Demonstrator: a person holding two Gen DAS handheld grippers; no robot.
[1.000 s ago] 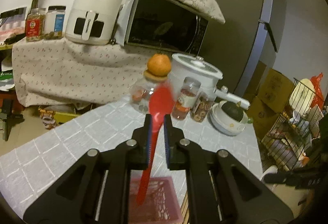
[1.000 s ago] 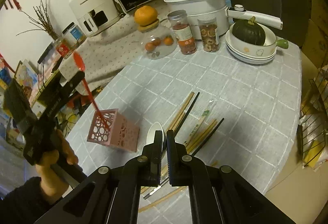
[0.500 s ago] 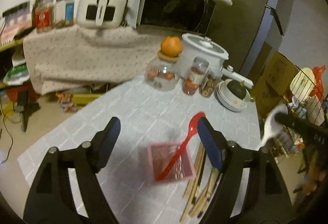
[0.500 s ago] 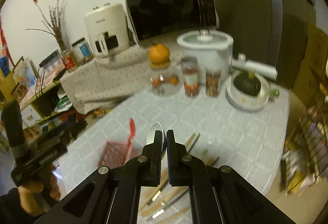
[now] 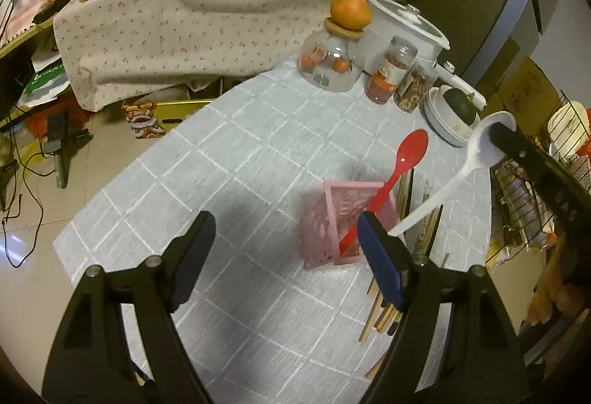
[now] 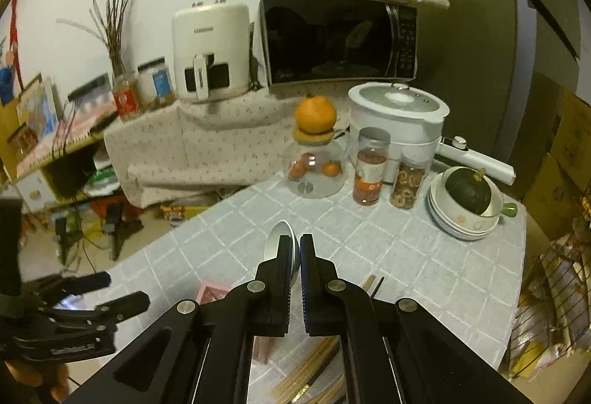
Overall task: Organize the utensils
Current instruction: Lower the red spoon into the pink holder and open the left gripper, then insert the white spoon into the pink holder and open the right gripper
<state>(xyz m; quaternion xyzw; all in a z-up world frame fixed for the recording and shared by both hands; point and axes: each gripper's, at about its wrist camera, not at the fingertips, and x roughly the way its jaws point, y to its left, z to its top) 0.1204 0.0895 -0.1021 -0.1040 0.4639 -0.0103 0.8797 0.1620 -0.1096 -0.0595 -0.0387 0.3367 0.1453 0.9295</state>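
Observation:
A pink perforated basket [image 5: 332,219] stands on the grey checked tablecloth [image 5: 229,160]. A red spoon [image 5: 404,160] leans in it, bowl end up, free of any grip. My left gripper [image 5: 286,245] hovers just in front of the basket, jaws wide open and empty. My right gripper [image 6: 294,241] is shut on a white spoon [image 6: 275,243], gripping it by the bowl. In the left wrist view the white spoon [image 5: 476,149] hangs handle-down beside the basket's right rim. Wooden and black chopsticks [image 5: 384,308] lie on the cloth right of the basket.
At the table's far end stand a glass jar [image 6: 314,171] with an orange on top, two spice jars [image 6: 369,167], a white pot [image 6: 397,112] and stacked bowls [image 6: 458,219] holding a dark squash. A wire rack [image 5: 565,130] stands off the right edge.
My left gripper opened, let the red spoon drop into the pink basket, and drew back. My right gripper lifted the white spoon up off the table toward the basket.

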